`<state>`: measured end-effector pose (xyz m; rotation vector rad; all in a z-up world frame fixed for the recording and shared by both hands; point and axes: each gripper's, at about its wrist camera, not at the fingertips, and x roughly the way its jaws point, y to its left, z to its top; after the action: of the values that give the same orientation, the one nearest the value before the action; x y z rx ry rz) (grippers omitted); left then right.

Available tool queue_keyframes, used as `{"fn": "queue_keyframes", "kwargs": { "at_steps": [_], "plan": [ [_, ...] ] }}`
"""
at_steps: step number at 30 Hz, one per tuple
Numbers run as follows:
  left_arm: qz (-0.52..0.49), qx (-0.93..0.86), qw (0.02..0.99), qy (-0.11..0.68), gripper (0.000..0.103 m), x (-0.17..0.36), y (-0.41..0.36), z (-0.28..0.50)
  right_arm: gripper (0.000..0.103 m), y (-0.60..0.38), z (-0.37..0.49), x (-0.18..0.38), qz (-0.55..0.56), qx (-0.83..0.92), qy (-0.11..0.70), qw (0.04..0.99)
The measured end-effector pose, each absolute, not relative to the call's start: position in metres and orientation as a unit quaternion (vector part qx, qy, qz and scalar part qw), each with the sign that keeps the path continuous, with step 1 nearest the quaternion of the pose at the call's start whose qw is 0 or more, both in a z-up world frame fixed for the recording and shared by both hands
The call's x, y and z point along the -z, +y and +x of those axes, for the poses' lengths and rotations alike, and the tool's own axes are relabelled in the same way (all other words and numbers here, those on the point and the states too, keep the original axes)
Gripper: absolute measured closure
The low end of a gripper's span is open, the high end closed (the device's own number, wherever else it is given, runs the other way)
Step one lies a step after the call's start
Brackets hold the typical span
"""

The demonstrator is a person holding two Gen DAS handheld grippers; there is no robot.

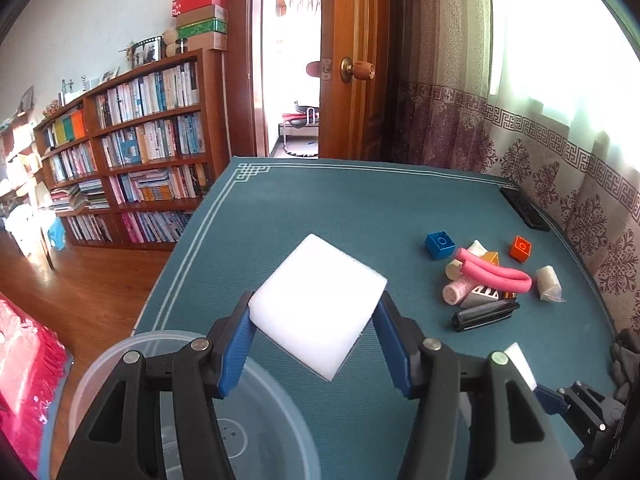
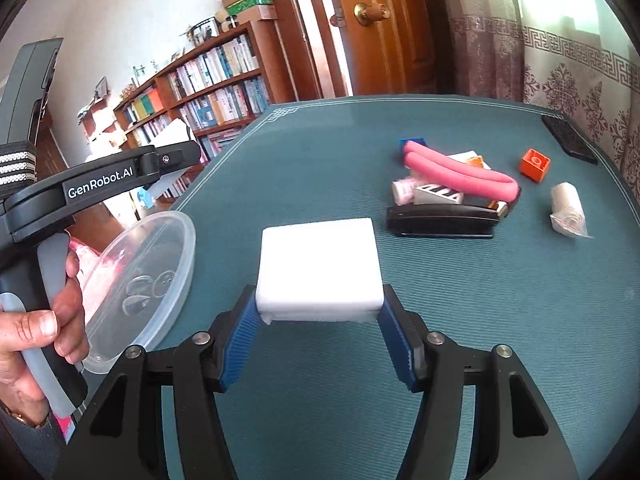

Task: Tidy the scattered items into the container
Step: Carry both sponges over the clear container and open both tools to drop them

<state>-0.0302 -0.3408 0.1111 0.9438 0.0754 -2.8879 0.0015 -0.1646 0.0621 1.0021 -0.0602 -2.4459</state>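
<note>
My left gripper point(image 1: 316, 308) is shut on a white foam block point(image 1: 318, 304), held tilted in the air just beyond the clear round plastic container point(image 1: 92, 384). My right gripper point(image 2: 318, 300) is shut on a second white foam block point(image 2: 318, 264), held level above the teal table mat point(image 2: 500, 340). The container point(image 2: 188, 240) lies to its left. Scattered items sit at the far right: a pink foam tube point(image 2: 460, 176), a black stapler point(image 2: 440, 222), an orange brick point(image 2: 535, 165), a blue brick point(image 1: 440, 244) and a bagged white roll point(image 2: 568, 210).
A hand point(image 2: 48, 320) grips the left gripper's handle beside the container. A black flat object point(image 1: 524, 208) lies at the mat's far right edge by the curtain. Bookshelves point(image 1: 140, 152) and an open wooden door point(image 1: 356, 60) stand beyond the table.
</note>
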Motion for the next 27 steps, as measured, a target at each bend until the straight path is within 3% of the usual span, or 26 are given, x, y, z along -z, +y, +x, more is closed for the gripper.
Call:
{"fn": "queue_keyframes", "kwargs": {
  "at_steps": [9, 23, 27],
  "plan": [
    [0.314, 0.945, 0.090, 0.021, 0.040, -0.104, -0.397, 0.016, 0.041, -0.230, 0.021, -0.068, 0.363, 0.881, 0.018, 0.302],
    [0.334, 0.929, 0.134, 0.087, 0.039, -0.076, -0.465, 0.047, 0.040, -0.307, 0.051, -0.055, 0.379, 0.843, 0.072, 0.375],
    [0.339, 0.926, 0.135, 0.093, 0.034, -0.073, -0.471, 0.048, 0.039, -0.316, 0.055, -0.054, 0.380, 0.837, 0.082, 0.385]
  ]
}}
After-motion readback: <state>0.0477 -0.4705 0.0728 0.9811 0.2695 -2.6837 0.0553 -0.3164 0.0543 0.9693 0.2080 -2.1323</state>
